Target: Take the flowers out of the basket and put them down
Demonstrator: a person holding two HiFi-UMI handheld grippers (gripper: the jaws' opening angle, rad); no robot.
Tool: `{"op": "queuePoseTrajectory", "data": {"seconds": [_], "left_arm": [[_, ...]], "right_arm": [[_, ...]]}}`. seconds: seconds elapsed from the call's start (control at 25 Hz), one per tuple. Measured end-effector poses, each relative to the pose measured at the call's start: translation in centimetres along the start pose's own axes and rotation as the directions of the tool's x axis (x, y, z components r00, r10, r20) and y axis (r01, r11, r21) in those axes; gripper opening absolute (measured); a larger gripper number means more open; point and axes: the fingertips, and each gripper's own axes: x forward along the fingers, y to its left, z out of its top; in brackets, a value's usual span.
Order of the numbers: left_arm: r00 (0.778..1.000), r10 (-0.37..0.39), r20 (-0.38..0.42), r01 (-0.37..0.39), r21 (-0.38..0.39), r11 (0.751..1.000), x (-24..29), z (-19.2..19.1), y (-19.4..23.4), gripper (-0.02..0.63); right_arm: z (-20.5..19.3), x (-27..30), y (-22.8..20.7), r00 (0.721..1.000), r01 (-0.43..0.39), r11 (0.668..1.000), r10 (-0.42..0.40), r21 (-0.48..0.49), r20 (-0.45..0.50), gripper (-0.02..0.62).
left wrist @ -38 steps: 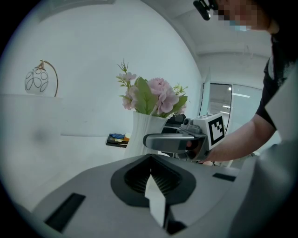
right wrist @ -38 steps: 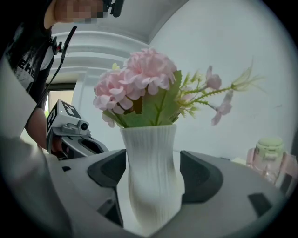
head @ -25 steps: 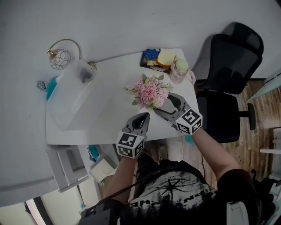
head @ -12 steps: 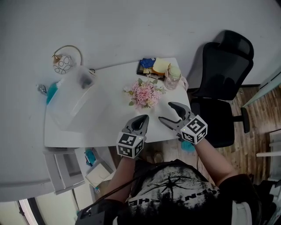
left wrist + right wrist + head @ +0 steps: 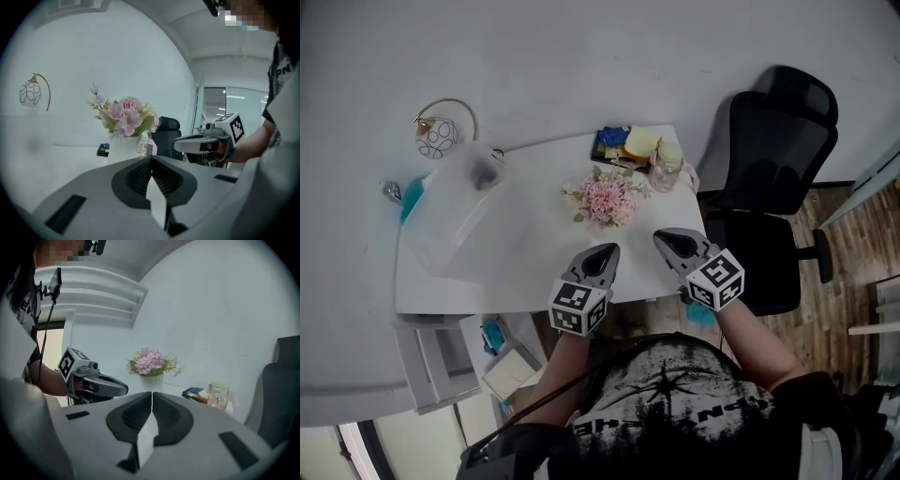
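The pink flowers (image 5: 607,198) stand up straight in a white pot on the white surface (image 5: 534,253). They are in its right half, closer to the far edge than the near edge. A jar (image 5: 667,167) stands just beside them, toward the far right corner. A big see-through tub (image 5: 450,217) lies well apart at the left edge. It may be the basket, so the flowers look already put down.

Both grippers are at the near edge, well apart from the flowers and pointing at them. The left gripper (image 5: 604,251) has its fingers pressed together with nothing in them. The right gripper (image 5: 664,238) has just been closing its fingers. Now they meet too, with nothing between them.

The step now seems to be backing off. To do it well, move slowly, stay away from the pot so it does not tip, and mind the jar.
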Motion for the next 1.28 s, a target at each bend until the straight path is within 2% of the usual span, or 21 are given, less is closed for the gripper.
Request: {"op": "queuePoseTrajectory", "data": {"seconds": [0.36,0.6,1.28], "left_arm": [[1.0,-0.007,-0.007,0.007,0.035,0.999,0.6,0.4,-0.3,0.011],[1.0,-0.002,-0.008,0.002,0.052,0.999,0.6,0.8,-0.2,0.011],[1.0,0.011,-0.02,-0.01,0.052,0.999,0.2,0.4,0.4,0.011]], "right_arm": [[0.8,0.4,0.8,0.999,-0.04,0.999,0.04,-0.033,-0.001,0.017],[-0.1,1.1,1.0,0.998,-0.054,0.998,0.052,-0.038,-0.038,0.017],[-0.8,1.9,2.3,0.994,-0.09,0.995,0.087,-0.044,-0.062,0.016]]}}
